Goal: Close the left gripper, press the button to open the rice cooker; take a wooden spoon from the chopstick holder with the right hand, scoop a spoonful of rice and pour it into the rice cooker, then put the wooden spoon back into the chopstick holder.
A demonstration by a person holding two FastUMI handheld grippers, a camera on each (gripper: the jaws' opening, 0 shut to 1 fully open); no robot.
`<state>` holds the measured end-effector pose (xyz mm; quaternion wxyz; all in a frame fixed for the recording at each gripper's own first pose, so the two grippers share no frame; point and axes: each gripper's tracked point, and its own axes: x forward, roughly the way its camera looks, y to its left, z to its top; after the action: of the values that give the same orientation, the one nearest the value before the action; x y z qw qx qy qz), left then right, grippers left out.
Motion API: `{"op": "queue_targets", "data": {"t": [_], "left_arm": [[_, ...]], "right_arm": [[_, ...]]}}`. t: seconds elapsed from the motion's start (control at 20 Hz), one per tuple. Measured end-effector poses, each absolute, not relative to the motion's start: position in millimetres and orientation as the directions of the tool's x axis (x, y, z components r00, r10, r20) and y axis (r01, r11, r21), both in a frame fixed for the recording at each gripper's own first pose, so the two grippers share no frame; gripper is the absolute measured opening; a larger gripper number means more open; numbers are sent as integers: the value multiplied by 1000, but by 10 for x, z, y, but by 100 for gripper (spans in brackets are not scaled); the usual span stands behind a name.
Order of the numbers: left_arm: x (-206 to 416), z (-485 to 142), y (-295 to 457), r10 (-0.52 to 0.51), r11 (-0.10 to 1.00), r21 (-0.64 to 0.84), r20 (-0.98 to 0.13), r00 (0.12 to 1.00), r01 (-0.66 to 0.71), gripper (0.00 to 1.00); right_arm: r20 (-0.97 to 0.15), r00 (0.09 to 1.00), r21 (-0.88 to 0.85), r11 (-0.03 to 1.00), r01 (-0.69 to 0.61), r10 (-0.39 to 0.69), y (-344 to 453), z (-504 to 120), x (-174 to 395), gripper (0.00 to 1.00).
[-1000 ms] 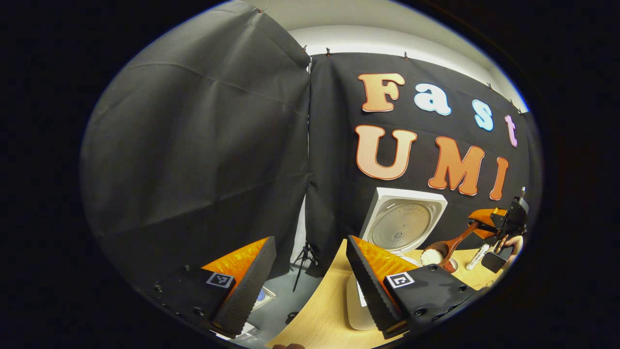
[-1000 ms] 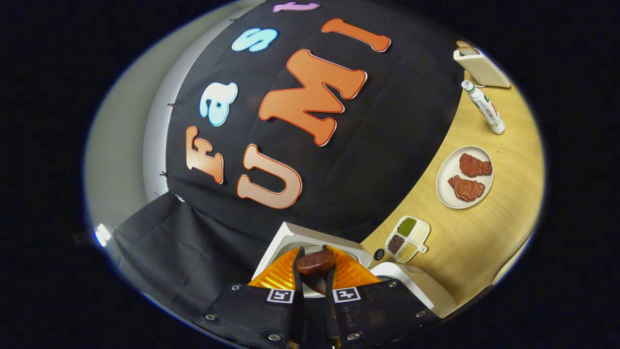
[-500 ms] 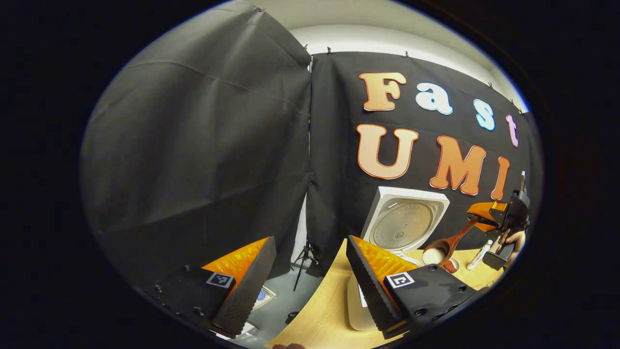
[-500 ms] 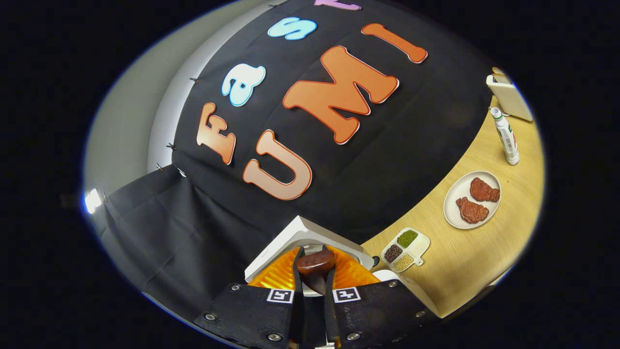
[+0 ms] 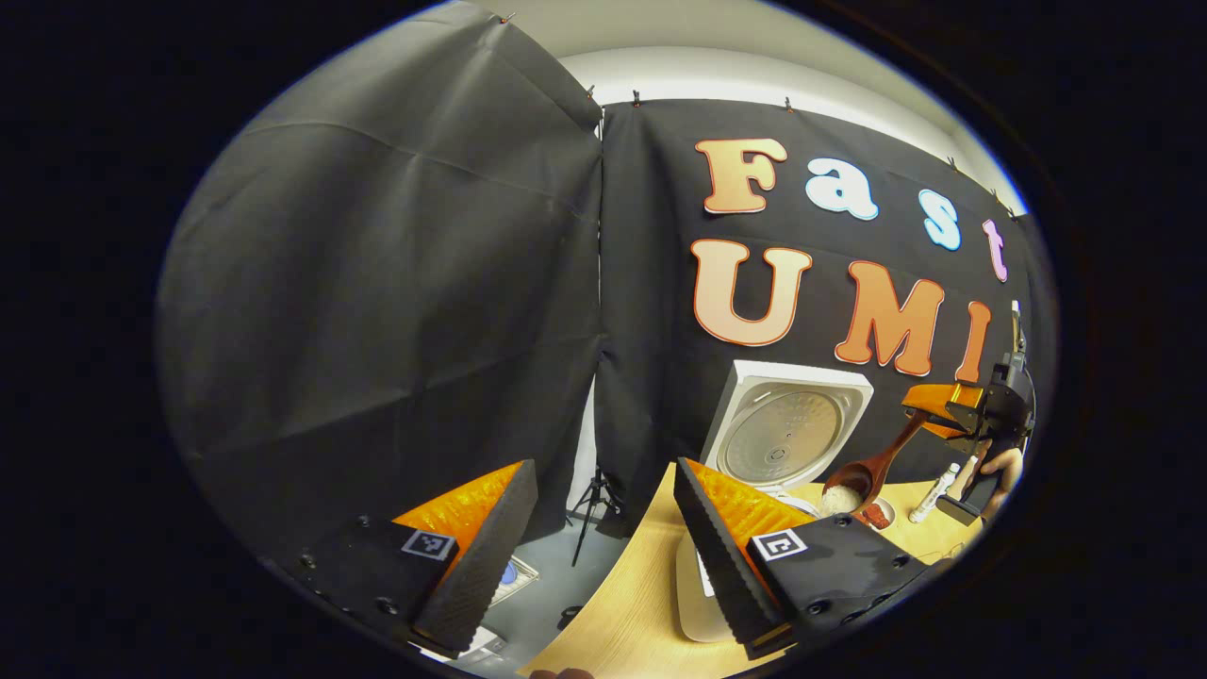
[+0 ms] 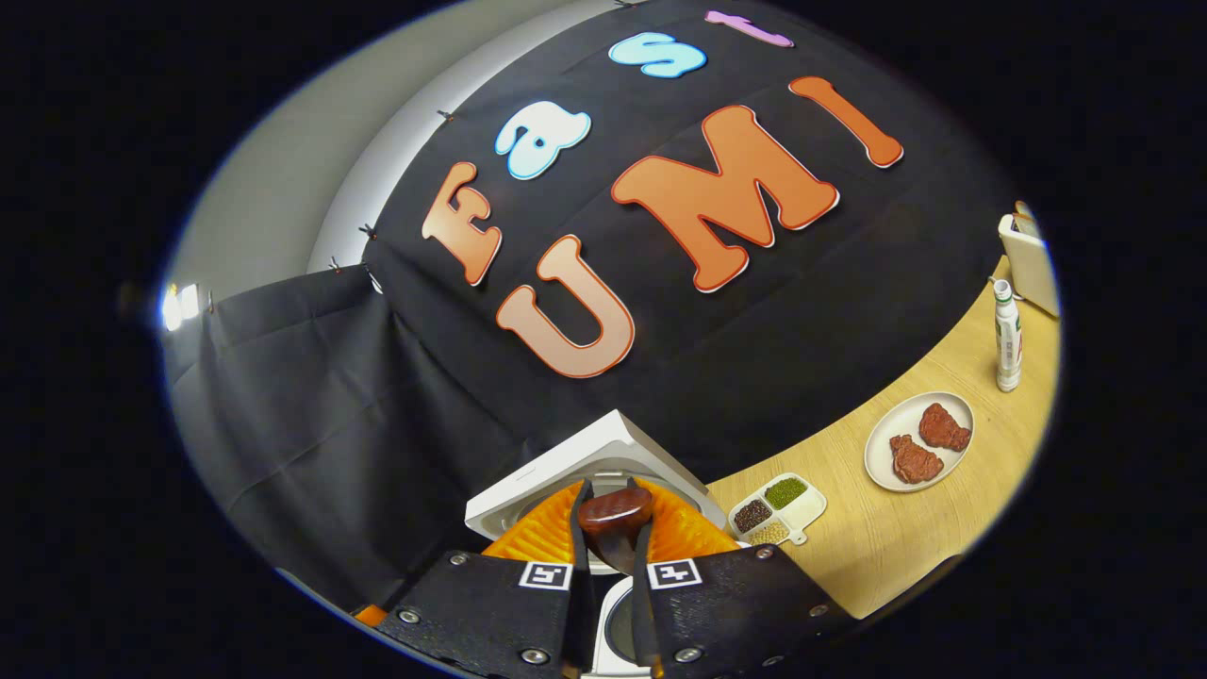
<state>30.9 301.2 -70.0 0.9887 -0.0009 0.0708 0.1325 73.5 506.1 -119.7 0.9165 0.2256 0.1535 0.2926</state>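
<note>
Wooden table (image 6: 905, 538) against black cloth wall (image 6: 377, 396)

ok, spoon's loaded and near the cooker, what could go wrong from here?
1. The wooden spoon carries rice and is held only at the handle end by the right gripper; a wobble could spill grains on the table.
2. The bowl hangs near the rim below the raised lid; tipping early may miss the pot.
3. The left gripper sits open beside the cooker and could bump it.
</note>
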Motion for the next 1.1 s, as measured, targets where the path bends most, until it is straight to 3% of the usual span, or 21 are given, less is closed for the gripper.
{"op": "queue_targets", "data": {"t": [0.45,0.9,1.1], "left_arm": [[305,-771,3010,265,964,16,-145,953,-266,98],[240,-801,2987,276,961,20,-146,950,-276,98],[180,-814,2985,281,959,16,-145,949,-281,98]], "right_arm": [[-135,741,230,749,-622,657,5367,-1171,489,15],[-131,685,-33,688,-725,716,5620,-1214,216,15],[-146,675,-15,681,-732,723,5600,-1264,149,15]]}}
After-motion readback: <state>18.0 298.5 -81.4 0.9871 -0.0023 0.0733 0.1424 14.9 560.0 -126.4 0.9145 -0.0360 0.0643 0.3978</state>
